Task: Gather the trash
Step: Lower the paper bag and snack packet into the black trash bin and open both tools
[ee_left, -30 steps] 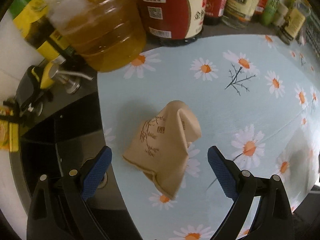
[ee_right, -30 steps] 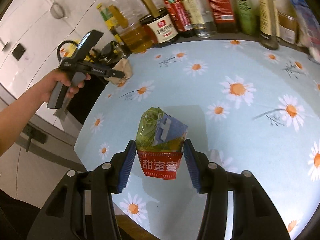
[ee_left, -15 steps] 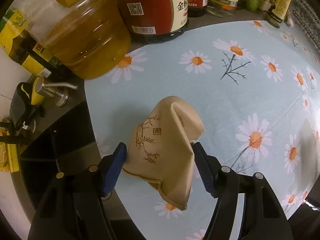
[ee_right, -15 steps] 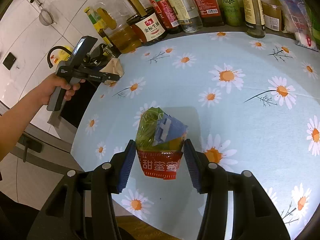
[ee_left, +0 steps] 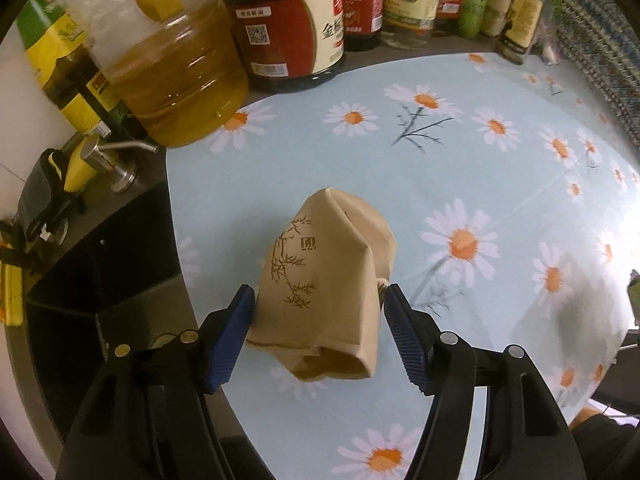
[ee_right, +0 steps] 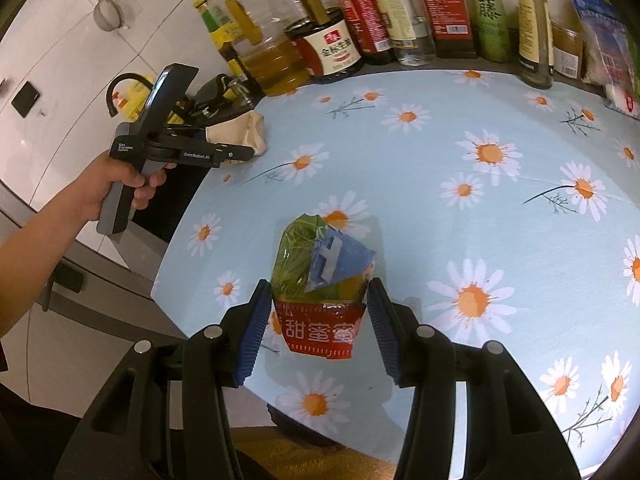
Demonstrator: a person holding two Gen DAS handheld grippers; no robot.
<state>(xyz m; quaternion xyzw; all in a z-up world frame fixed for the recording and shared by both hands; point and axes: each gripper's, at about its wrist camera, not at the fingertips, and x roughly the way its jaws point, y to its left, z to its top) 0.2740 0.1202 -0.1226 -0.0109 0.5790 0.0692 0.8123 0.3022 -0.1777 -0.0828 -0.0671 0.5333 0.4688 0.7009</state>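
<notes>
Left gripper (ee_left: 318,292), lower centre of its own view: jaws just been closing, now pinching from both sides a crumpled tan paper wrapper with a brown bamboo print (ee_left: 320,248). Wrapper near the left edge of the pale blue daisy-patterned tabletop (ee_left: 480,152); resting or lifted, cannot tell. Right gripper (ee_right: 319,288): narrow, clamped on a red paper carton stuffed with green and blue plastic scraps (ee_right: 320,328), low in the middle of its view.

Step in hand, by judgement: pick-up of two pieces of trash, one per gripper, both grasps made. Next: lift and carry both to a bin. None in view, so needs finding first. Soft paper on the left, so worth a steady squeeze against slipping.

Readable:
- White "甜蜜蜜" on the carton, last character creased.
- "GenRobot.AI" along the left gripper's side, upper left of the right view.
- "金标生抽" on the dark sauce jug with the red-and-white label (ee_right: 336,54), top centre.
- "藤" on the green bottle (ee_right: 489,20), top right.
</notes>
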